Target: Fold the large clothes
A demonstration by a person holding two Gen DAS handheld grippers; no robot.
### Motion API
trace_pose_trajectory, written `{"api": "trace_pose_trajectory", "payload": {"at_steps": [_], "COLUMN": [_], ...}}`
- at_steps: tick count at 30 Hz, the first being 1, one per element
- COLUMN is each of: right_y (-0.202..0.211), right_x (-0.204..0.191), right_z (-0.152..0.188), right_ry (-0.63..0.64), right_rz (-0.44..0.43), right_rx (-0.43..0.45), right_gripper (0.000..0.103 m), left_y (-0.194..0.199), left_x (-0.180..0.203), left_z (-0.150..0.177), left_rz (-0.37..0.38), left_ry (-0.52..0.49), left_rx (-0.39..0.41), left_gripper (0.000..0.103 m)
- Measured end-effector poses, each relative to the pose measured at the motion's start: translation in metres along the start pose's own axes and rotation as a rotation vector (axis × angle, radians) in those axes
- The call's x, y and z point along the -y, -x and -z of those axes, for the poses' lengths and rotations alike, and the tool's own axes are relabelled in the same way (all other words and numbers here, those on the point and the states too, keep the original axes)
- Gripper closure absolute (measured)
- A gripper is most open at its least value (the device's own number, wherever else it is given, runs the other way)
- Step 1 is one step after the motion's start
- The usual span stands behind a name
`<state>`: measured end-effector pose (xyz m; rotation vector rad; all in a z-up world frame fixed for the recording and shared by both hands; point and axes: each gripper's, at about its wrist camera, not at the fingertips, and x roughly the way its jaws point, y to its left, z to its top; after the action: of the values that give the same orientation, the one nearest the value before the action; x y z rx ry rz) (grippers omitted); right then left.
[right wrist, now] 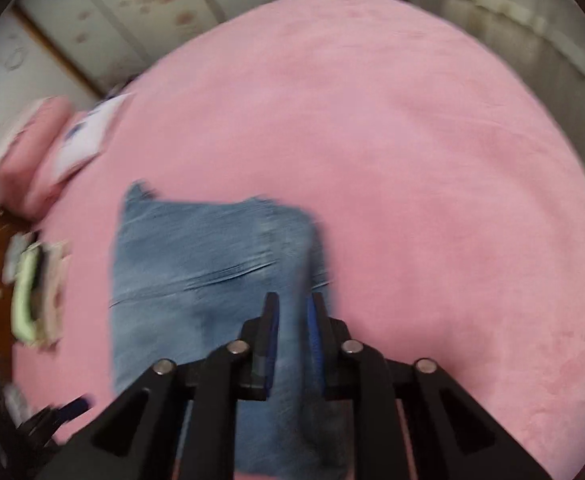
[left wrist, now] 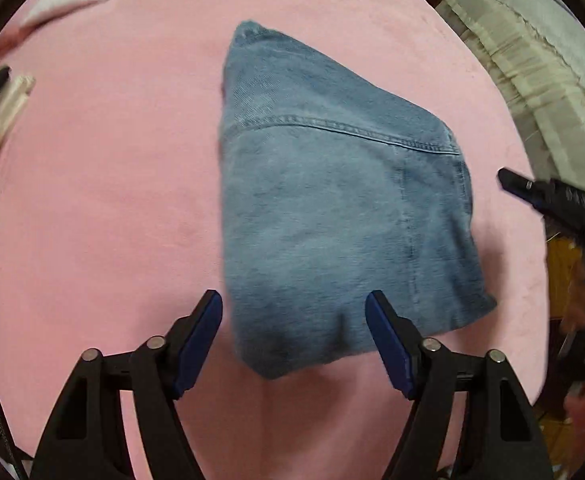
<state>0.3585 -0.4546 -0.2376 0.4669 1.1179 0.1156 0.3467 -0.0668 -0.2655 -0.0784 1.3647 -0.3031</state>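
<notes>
- While the folded jeans (left wrist: 332,208) lay on the pink blanket (left wrist: 100,200), they looked like a thick blue bundle, wide at one end and narrow at the other.
- A line of stitching crossed the top of the bundle, and another seam ran down one side.
- The cloth was faded blue denim, darker near the wide end.
- The jeans sat near the middle of the blanket, well away from its far edge.
- The left gripper (left wrist: 294,304) hung over the wide end of the jeans with its fingers (left wrist: 200,340) spread apart; I saw no pad pressing on the cloth.
- The right gripper (right wrist: 292,304) had its fingers (right wrist: 270,320) pressed almost together just above the jeans, and the blurry right wrist view did not show any cloth pinched between them.
- A small stack of folded clothes (right wrist: 36,292) lay by the left edge of the blanket.
- A white paper (right wrist: 86,140) rested near the blanket's far left corner, beside a pink pillow (right wrist: 36,160).
</notes>
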Motion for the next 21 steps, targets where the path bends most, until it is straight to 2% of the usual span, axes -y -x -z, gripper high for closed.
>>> {"api": "trace_pose_trajectory", "payload": {"at_steps": [1,3,6,7,9,11,13,14,15,16,18,19,21], "right_y": [-0.006,-0.025,-0.059,-0.070,-0.077,-0.070,-0.058,-0.049,-0.046,-0.041,-0.034,-0.030,-0.021], "right_x": [-0.005,-0.015,-0.028,-0.030,-0.025,-0.006,0.006,0.015,0.022,0.028,0.035,0.042,0.053], "right_z": [0.007,0.024,0.054,0.064,0.072,0.073,0.071,0.069,0.067,0.067,0.071,0.073,0.076], "right_ry": [-0.009,-0.027,0.009,0.046,0.080,0.058,0.087,0.108,0.105,0.097,0.125,0.132,0.085], "right_rz": [-0.088,-0.191,-0.215,-0.179,-0.112,-0.102,-0.031,0.018,0.028,0.060,0.224,0.253,0.236], "right_rx": [-0.029,-0.104,-0.224,-0.252,-0.249,-0.188,-0.111,-0.083,-0.084,-0.082,-0.074,-0.083,-0.080], "right_gripper": [0.100,0.103,0.103,0.103,0.103,0.103,0.103,0.103,0.103,0.103,0.103,0.103,0.103], "left_y": [-0.003,-0.014,-0.027,-0.030,-0.033,-0.037,-0.039,-0.039,-0.042,-0.045,-0.044,-0.042,-0.040], "left_x": [0.003,0.005,0.014,0.016,0.019,0.019,0.020,0.021,0.023,0.021,0.012,0.007,0.006], "left_z": [-0.003,-0.004,-0.004,-0.004,-0.002,0.000,0.000,0.002,0.003,0.006,0.009,0.009,0.007], "left_rz": [0.002,0.010,-0.028,-0.038,-0.048,-0.046,-0.050,-0.067,-0.142,-0.187,-0.157,-0.128,-0.111], "left_ry": [0.012,0.033,0.009,0.001,-0.009,-0.012,-0.018,-0.026,-0.039,-0.043,0.024,0.072,0.097], "left_rx": [-0.013,-0.041,-0.043,-0.047,-0.052,-0.053,-0.050,-0.050,-0.060,-0.079,-0.085,-0.086,-0.091], "left_gripper": [0.058,0.073,0.073,0.073,0.073,0.073,0.073,0.073,0.072,0.066,0.063,0.063,0.066]}}
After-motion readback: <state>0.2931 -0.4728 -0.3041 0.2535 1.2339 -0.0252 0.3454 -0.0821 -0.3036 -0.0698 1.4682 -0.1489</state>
